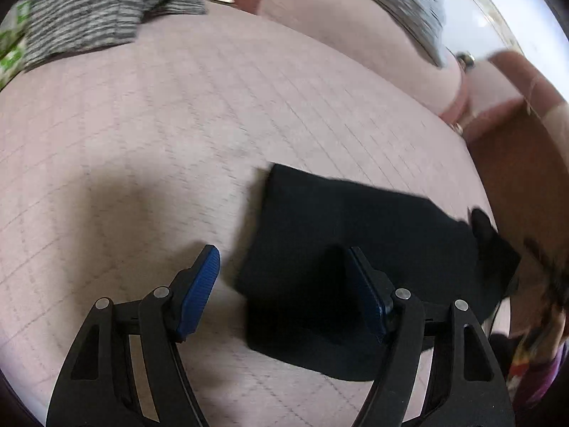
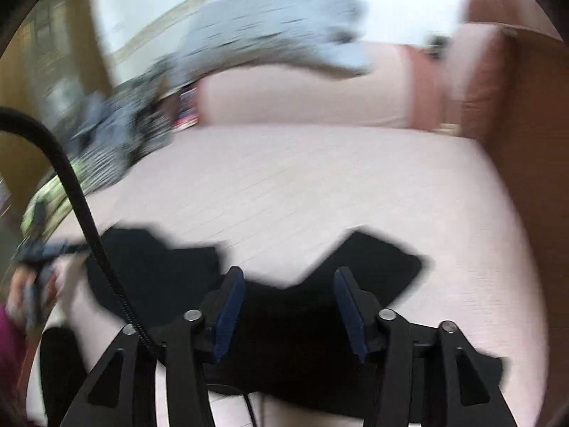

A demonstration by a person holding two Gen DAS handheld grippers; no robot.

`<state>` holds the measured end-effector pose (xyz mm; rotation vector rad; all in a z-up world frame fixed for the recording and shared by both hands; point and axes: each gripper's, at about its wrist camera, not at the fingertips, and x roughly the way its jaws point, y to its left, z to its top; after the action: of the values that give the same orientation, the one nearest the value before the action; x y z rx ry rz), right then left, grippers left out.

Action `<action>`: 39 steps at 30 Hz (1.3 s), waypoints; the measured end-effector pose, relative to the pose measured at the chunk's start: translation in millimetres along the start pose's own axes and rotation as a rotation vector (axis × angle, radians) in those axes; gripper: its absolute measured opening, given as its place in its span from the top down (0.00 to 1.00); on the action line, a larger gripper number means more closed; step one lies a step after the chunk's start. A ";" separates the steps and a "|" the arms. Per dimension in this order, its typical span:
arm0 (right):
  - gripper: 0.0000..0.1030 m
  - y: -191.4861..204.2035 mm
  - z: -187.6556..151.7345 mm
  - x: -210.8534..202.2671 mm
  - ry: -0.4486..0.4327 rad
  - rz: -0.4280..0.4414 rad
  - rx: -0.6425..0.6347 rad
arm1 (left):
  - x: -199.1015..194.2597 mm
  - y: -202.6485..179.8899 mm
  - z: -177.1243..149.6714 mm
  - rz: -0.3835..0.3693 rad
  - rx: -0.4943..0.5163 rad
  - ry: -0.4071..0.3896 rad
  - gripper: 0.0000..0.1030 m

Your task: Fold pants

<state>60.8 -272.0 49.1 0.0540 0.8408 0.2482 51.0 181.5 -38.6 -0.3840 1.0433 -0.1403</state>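
While your left gripper [image 1: 284, 270] hangs above the pink quilted bed [image 1: 177, 124], its blue pads [image 1: 199, 295] stand well apart with nothing between them; one finger is over bare quilt, the other over the black pants [image 1: 373, 220]. Seen from your left wrist, the pants lie as a folded dark block on the near right part of the bed, flat on the quilt, one corner pointing away from you. Your right gripper [image 2: 288, 311] is likewise parted, jaws clear of the cloth, and it grips nothing; the pants [image 2: 377, 263] spread beneath and beyond its fingers, with two dark lobes reaching out to either side. Motion blur is heavy in the right wrist view, so the exact outline of the folds there is uncertain. A black cable [image 2: 71, 185] arcs across the left of that view. At the far left of the bed sits a heap of grey striped clothing [image 1: 92, 17], well apart from the pants. A pink headboard cushion [image 1: 338, 42] rises behind the bed, with a grey striped garment [image 1: 409, 3] draped over its top.
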 end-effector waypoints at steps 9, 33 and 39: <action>0.32 -105.0 -11.7 43.4 0.121 0.063 0.398 | -16.8 -34.3 -7.0 -0.015 0.171 -0.035 0.75; 0.32 -7.0 5.6 125.9 0.241 0.607 0.427 | -58.2 -143.7 -5.3 -0.227 0.287 -0.134 0.34; 0.32 -41.1 5.7 65.3 0.086 0.586 0.408 | -7.8 -228.6 -18.7 -0.367 0.435 -0.028 0.34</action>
<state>114.9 -295.9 -0.8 0.6821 0.9381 0.6278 46.4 -32.1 45.1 -0.1760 0.8772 -0.6767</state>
